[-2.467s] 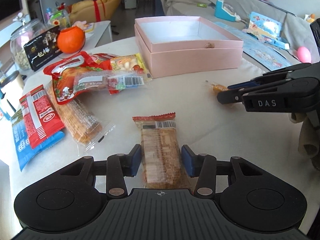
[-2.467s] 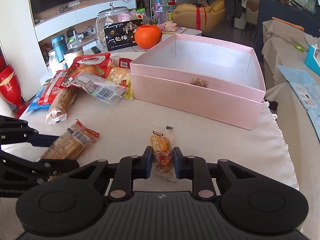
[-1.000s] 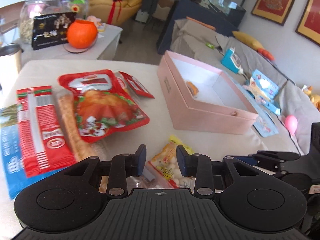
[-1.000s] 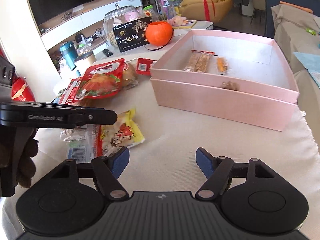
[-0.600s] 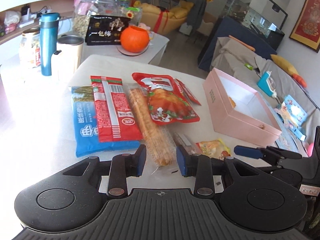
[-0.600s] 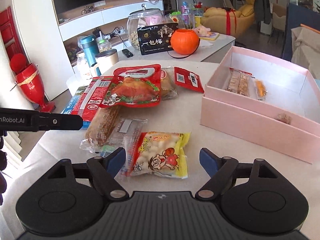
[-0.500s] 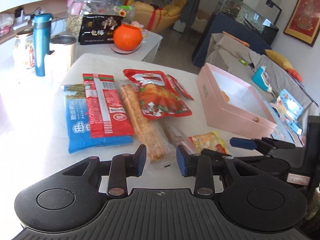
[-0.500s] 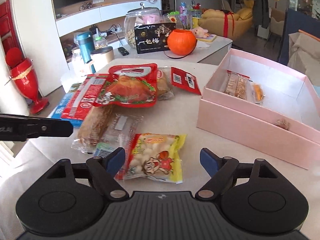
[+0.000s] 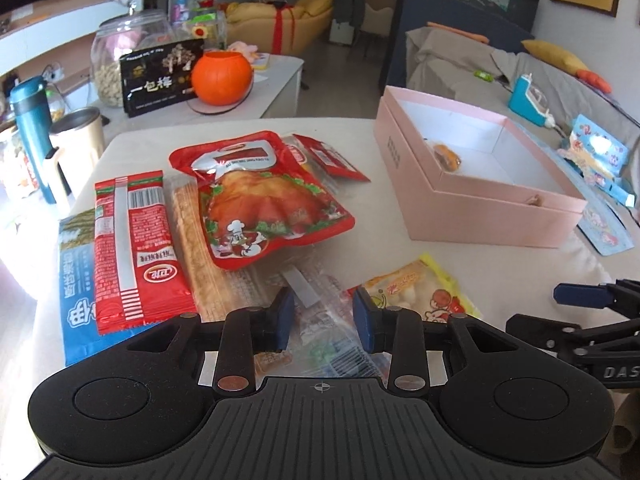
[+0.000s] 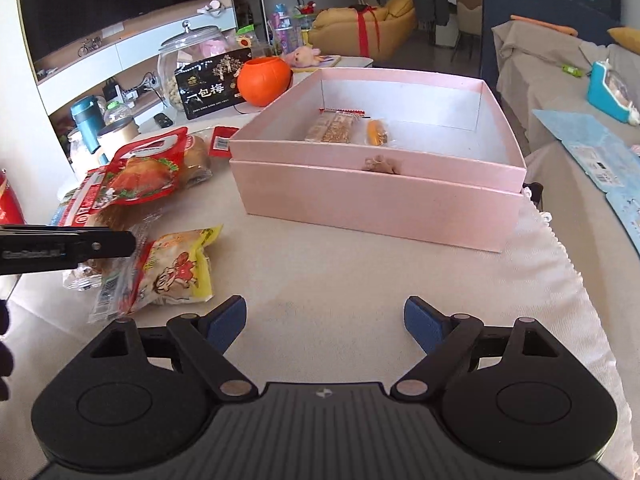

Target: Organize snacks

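The pink box (image 10: 376,204) stands open and holds a cracker bar (image 10: 336,126) and a small orange snack (image 10: 377,132); the box also shows in the left wrist view (image 9: 480,216). My left gripper (image 9: 323,316) hovers open over a clear wrapped snack (image 9: 320,320), next to a yellow snack bag (image 9: 416,292). My right gripper (image 10: 325,320) is wide open and empty above bare cloth, with the yellow bag (image 10: 176,272) to its left. A red chicken pouch (image 9: 256,200), a red packet (image 9: 134,248) and a blue packet (image 9: 76,280) lie on the left.
An orange pumpkin pot (image 9: 222,78), a black box (image 9: 160,78), a glass jar (image 9: 128,48) and flasks (image 9: 30,136) stand on the far side table. Blue paper items (image 10: 600,160) lie right of the box.
My left gripper has moved closer over the clear wrapped snack and the yellow bag. My right gripper has shifted right, toward the pink box, and stays open.
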### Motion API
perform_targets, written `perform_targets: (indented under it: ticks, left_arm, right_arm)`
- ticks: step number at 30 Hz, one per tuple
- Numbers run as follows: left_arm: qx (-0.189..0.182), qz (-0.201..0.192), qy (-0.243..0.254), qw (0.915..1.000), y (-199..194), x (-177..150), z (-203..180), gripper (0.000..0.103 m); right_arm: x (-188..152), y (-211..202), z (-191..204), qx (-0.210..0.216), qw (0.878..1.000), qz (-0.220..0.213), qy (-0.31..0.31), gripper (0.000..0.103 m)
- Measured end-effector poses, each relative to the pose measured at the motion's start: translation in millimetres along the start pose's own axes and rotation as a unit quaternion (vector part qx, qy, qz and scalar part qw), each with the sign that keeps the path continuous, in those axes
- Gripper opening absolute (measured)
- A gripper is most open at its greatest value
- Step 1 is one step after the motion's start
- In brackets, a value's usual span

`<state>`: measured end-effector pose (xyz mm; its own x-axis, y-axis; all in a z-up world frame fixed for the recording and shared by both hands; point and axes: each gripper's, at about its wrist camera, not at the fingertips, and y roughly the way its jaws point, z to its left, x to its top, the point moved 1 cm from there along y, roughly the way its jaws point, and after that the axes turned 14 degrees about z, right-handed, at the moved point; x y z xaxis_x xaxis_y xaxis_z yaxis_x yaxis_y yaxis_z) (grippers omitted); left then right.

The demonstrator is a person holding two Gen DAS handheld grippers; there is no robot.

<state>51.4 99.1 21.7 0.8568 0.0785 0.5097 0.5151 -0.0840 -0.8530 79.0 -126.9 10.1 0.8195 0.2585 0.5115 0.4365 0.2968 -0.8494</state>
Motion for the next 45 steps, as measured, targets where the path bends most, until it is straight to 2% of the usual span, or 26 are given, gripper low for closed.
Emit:
perform_targets:
  ticks: [3, 5, 7, 8, 11, 13, 15, 19, 22, 27, 30, 35, 39, 42, 45]
  left_arm:
    - [0.015, 0.004, 0.011, 0.9998, -4, -3, 4, 0.037]
    - [0.028, 0.008, 0.010, 0.9995, -8, -6, 12, 0.037]
    - [0.025, 0.011, -0.006, 0.9996, -11, -8, 22, 0.037]
    - [0.016, 0.012, -0.016, 0.9997, -13, -8, 27, 0.035]
    - [-0.044, 0.014, -0.049, 0.9978, -19, -5, 37, 0.035]
    - [-0.056, 0.014, -0.054, 0.9969, -18, -2, 34, 0.035]
    - [-0.042, 0.014, -0.052, 0.9977, -12, 4, 29, 0.035]
    - [-0.013, 0.015, -0.050, 0.9986, 5, 16, 22, 0.035]
    - [-0.015, 0.022, -0.031, 0.9991, 15, 20, 14, 0.043]
    - [-0.038, 0.029, 0.023, 0.9986, 12, 5, 0, 0.043]
    - [-0.059, 0.037, 0.022, 0.9973, 2, -11, 4, 0.044]
    - [-0.025, 0.034, 0.006, 0.9991, -13, -32, 20, 0.044]
    - [-0.018, 0.033, 0.002, 0.9993, -17, -37, 21, 0.044]
    - [-0.004, 0.034, 0.011, 0.9994, -17, -37, 14, 0.044]
    - [-0.025, 0.035, 0.008, 0.9990, -16, -35, 11, 0.044]
  right_arm:
    - [3, -8, 10, 0.050, 0.999, -0.005, -0.013, 0.087]
    - [11, -6, 22, 0.068, 0.997, -0.002, -0.025, 0.087]
    - [22, 3, 37, 0.074, 0.996, 0.003, -0.040, 0.087]
    - [26, 9, 45, 0.075, 0.996, 0.007, -0.050, 0.087]
    - [29, 27, 66, 0.077, 0.993, 0.035, -0.078, 0.087]
    - [24, 28, 75, 0.052, 0.993, 0.023, -0.104, 0.088]
    - [20, 24, 74, 0.024, 0.994, 0.012, -0.111, 0.088]
    - [15, 16, 43, -0.016, 0.998, 0.008, -0.063, 0.088]
    - [8, 9, 12, -0.024, 0.999, 0.013, -0.022, 0.088]
    - [1, -2, -7, 0.010, 1.000, 0.012, 0.011, 0.088]
    - [7, -3, 2, 0.029, 1.000, 0.007, 0.004, 0.088]
    - [22, 8, 33, 0.059, 0.998, 0.017, -0.025, 0.088]
    - [37, 28, 53, 0.086, 0.995, 0.038, -0.023, 0.088]
    - [46, 38, 64, 0.055, 0.997, 0.037, -0.032, 0.089]
    - [43, 36, 66, -0.003, 0.998, 0.030, -0.055, 0.089]
